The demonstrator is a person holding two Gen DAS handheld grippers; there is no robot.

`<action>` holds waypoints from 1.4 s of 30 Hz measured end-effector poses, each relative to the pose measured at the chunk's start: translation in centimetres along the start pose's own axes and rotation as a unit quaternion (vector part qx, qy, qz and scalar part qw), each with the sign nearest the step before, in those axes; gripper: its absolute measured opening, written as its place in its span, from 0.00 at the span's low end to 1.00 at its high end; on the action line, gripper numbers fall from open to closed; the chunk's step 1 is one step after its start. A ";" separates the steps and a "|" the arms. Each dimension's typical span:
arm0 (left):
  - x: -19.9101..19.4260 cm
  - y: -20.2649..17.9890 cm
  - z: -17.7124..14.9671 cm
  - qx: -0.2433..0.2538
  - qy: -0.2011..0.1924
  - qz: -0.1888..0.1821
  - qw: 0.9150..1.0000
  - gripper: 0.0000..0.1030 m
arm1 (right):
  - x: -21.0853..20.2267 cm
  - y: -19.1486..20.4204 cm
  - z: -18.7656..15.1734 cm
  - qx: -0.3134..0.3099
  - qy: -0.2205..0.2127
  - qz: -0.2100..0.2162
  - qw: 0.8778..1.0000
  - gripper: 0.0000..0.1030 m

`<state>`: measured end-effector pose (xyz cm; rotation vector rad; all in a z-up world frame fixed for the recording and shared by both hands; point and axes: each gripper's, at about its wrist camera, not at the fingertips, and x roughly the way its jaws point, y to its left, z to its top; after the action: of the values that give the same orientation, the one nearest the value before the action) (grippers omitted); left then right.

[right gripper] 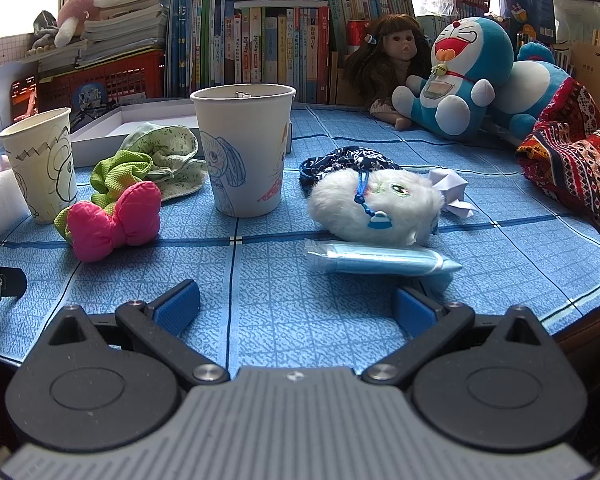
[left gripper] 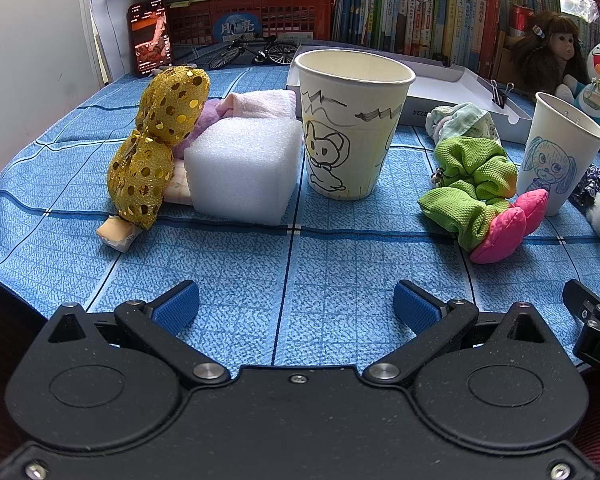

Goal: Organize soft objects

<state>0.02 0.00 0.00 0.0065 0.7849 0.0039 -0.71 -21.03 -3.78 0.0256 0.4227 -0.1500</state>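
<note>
My left gripper [left gripper: 296,306] is open and empty above the blue checked cloth. Ahead of it stand a white foam block [left gripper: 242,170], a gold sequined bow [left gripper: 160,140] leaning on pink and lilac cloths [left gripper: 260,102], and a paper cup with a black drawing [left gripper: 350,120]. A green scrunchie with a pink bow [left gripper: 478,188] lies to the right. My right gripper [right gripper: 296,306] is open and empty. Ahead of it lie a white fluffy toy [right gripper: 376,206], a packed blue face mask [right gripper: 380,260], a navy scrunchie [right gripper: 344,162], a floral cloth [right gripper: 168,156] and a cup with a blue drawing [right gripper: 246,148].
A white shallow box [left gripper: 460,88] lies behind the cups. A doll [right gripper: 392,64], Doraemon plush toys [right gripper: 464,76] and a red patterned cloth [right gripper: 572,160] sit at the back right. Books and a red basket [left gripper: 256,16] line the back. A phone [left gripper: 150,38] stands at the back left.
</note>
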 end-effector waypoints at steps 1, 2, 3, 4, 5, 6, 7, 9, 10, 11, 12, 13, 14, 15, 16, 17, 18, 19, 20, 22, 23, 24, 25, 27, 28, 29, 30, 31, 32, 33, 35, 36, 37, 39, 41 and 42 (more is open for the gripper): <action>0.0 0.0 0.0 0.000 0.000 -0.001 1.000 1.00 | 0.0 0.0 0.0 0.000 0.000 0.000 1.000 1.00; -0.1 0.0 0.0 0.001 -0.001 -0.002 1.000 1.00 | 0.0 0.0 0.0 0.001 -0.001 0.000 1.000 1.00; -0.1 0.0 0.0 0.001 -0.001 -0.003 1.000 1.00 | -0.1 0.0 -0.1 0.001 -0.004 0.000 1.000 1.00; -0.2 0.2 -0.1 0.002 -0.003 -0.004 1.000 1.00 | -0.1 0.0 -0.2 0.002 -0.012 -0.001 1.000 1.00; -0.2 0.4 -0.1 0.004 -0.007 -0.006 1.000 1.00 | -0.1 -0.1 -0.4 0.003 -0.018 -0.001 1.000 1.00; -0.2 0.6 -0.2 0.004 -0.013 -0.007 1.000 1.00 | -0.1 -0.1 -0.6 0.002 -0.026 0.000 1.000 1.00; -0.1 0.7 -0.5 0.003 -0.021 -0.006 1.000 1.00 | -0.1 -0.2 -0.7 0.001 -0.031 0.002 1.000 1.00; -0.1 1.4 -1.1 -0.003 -0.043 -0.003 0.999 1.00 | -0.1 -0.4 -1.0 0.001 -0.043 0.006 0.999 1.00; -0.3 1.7 -1.4 -0.005 -0.052 -0.002 0.999 1.00 | -0.1 -0.4 -1.2 0.001 -0.047 0.006 0.999 1.00; -0.3 1.9 -1.6 -0.006 -0.061 -0.001 0.998 1.00 | -0.2 -0.3 -1.2 -0.001 -0.049 0.006 0.999 1.00; -0.3 2.0 -1.7 -0.005 -0.064 -0.002 0.998 1.00 | -0.2 -0.5 -1.1 -0.002 -0.048 0.010 0.999 1.00; -0.4 2.0 -1.7 -0.004 -0.063 -0.003 0.998 1.00 | -0.3 -0.7 -1.1 -0.001 -0.048 0.013 0.999 1.00; -0.4 2.1 -1.5 -0.004 -0.059 -0.005 0.998 1.00 | -0.5 -0.9 -1.0 0.002 -0.052 0.016 0.998 1.00; -0.5 2.2 -1.3 -0.006 -0.055 -0.009 0.998 0.97 | -0.7 -1.2 -0.9 0.005 -0.059 0.018 0.998 1.00; -0.7 2.4 -1.1 -0.010 -0.055 -0.015 0.998 0.95 | -0.9 -1.5 -0.8 0.008 -0.065 0.016 0.998 1.00; -0.9 2.6 -0.9 -0.017 -0.059 -0.025 0.998 0.92 | -1.2 -1.7 -0.7 0.009 -0.072 0.011 0.997 1.00; -1.1 2.8 -0.7 -0.023 -0.063 -0.035 0.997 0.90 | -1.5 -1.9 -0.6 0.008 -0.081 0.007 0.997 1.00; -1.2 2.9 -0.5 -0.026 -0.065 -0.042 0.997 0.89 | -1.7 -2.1 -0.6 0.007 -0.090 0.001 0.996 1.00; -1.3 3.0 -0.2 -0.029 -0.068 -0.048 0.996 0.88 | -2.0 -2.3 -0.5 0.008 -0.100 -0.007 0.995 1.00; -1.8 3.2 0.3 -0.031 -0.081 -0.050 0.995 0.88 | -2.4 -2.8 -0.4 0.010 -0.116 -0.018 0.993 1.00; -2.0 3.3 0.4 -0.031 -0.088 -0.047 0.994 0.88 | -2.5 -3.1 -0.3 0.011 -0.124 -0.024 0.992 1.00; -2.2 3.5 0.5 -0.031 -0.096 -0.042 0.994 0.88 | -2.5 -3.3 -0.2 0.010 -0.129 -0.028 0.991 1.00; -2.4 3.7 0.7 -0.029 -0.104 -0.036 0.993 0.88 | -2.3 -3.6 -0.1 0.007 -0.128 -0.031 0.991 1.00; -2.6 4.2 1.1 -0.023 -0.119 -0.023 0.992 0.88 | -1.9 -4.0 0.1 0.004 -0.123 -0.036 0.992 1.00; -2.5 4.4 1.4 -0.020 -0.122 -0.016 0.992 0.88 | -1.6 -4.2 0.1 0.003 -0.120 -0.038 0.992 1.00; -2.4 4.6 1.6 -0.018 -0.122 -0.013 0.992 0.86 | -1.3 -4.4 0.1 0.000 -0.116 -0.038 0.992 1.00; -2.2 4.8 1.8 -0.015 -0.123 -0.015 0.992 0.85 | -1.1 -4.6 0.2 -0.004 -0.114 -0.039 0.993 1.00; -2.0 4.9 2.0 -0.011 -0.124 -0.019 0.992 0.85 | -0.9 -4.6 0.1 -0.008 -0.113 -0.039 0.993 1.00; -1.8 4.9 2.3 -0.005 -0.125 -0.025 0.992 0.84 | -0.7 -4.6 0.1 -0.013 -0.112 -0.040 0.993 1.00; -1.5 4.8 2.5 0.000 -0.126 -0.027 0.992 0.84 | -0.5 -4.6 0.1 -0.017 -0.110 -0.039 0.993 1.00; -0.8 4.7 3.0 0.009 -0.126 -0.033 0.991 0.84 | 0.0 -4.5 0.0 -0.023 -0.104 -0.036 0.994 1.00; -0.5 4.5 3.2 0.012 -0.127 -0.034 0.991 0.84 | 0.2 -4.5 0.0 -0.025 -0.101 -0.032 0.994 1.00; -0.1 4.4 3.4 0.015 -0.127 -0.034 0.991 0.84 | 0.5 -4.4 0.0 -0.026 -0.096 -0.028 0.995 1.00; 0.8 4.2 3.8 0.018 -0.120 -0.036 0.992 0.84 | 1.0 -4.5 0.0 -0.025 -0.086 -0.020 0.996 1.00; 1.4 4.0 4.0 0.020 -0.116 -0.043 0.992 0.84 | 1.4 -4.4 0.0 -0.025 -0.081 -0.016 0.996 1.00; 1.8 3.9 4.1 0.020 -0.112 -0.045 0.992 0.84 | 1.5 -4.4 0.0 -0.027 -0.079 -0.015 0.996 1.00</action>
<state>4.19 3.89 1.66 0.0092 0.5593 -0.0968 0.02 -25.56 -4.41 -0.0453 0.2688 -0.1684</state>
